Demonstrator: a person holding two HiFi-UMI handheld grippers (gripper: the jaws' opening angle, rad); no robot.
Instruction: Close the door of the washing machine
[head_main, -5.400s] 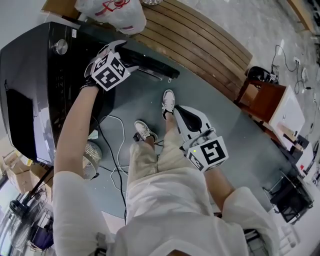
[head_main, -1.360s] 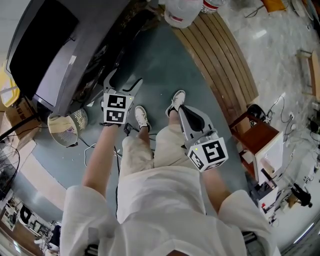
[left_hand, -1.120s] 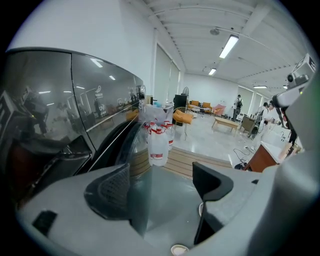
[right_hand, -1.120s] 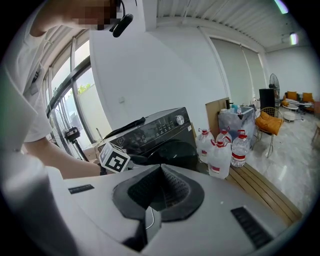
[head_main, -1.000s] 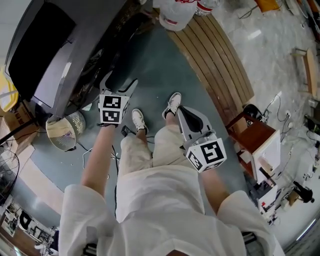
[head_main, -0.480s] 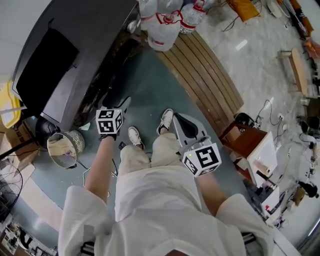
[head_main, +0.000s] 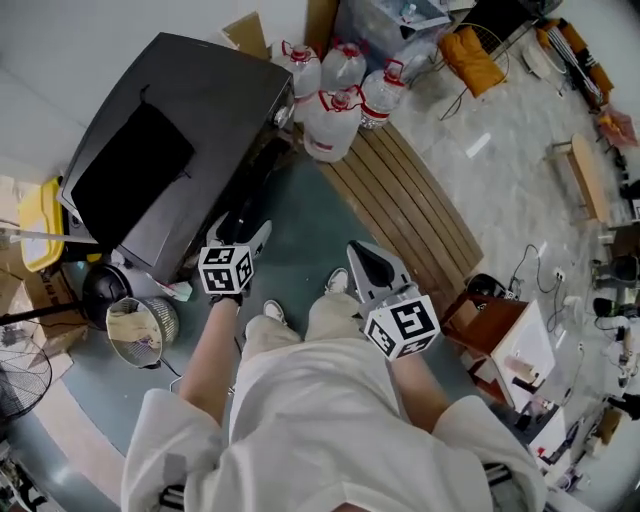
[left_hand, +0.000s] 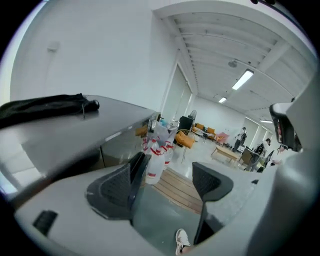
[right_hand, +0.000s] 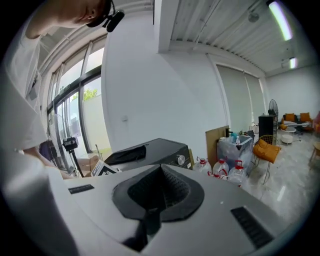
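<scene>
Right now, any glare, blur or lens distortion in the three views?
Head view: sharp and evenly lit, with fisheye curving the brown slatted wooden platform. Left gripper view: black corner vignette and heavy barrel bend, with the open left tongs slightly soft up close. Right gripper view: white ceiling strip light blown out, shut right tongs clear.

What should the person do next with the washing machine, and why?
Probably just lower the left gripper away from the washing machine: nothing seems to stick out from its front, so it looks shut, and the gripper is open and holds nothing.
</scene>
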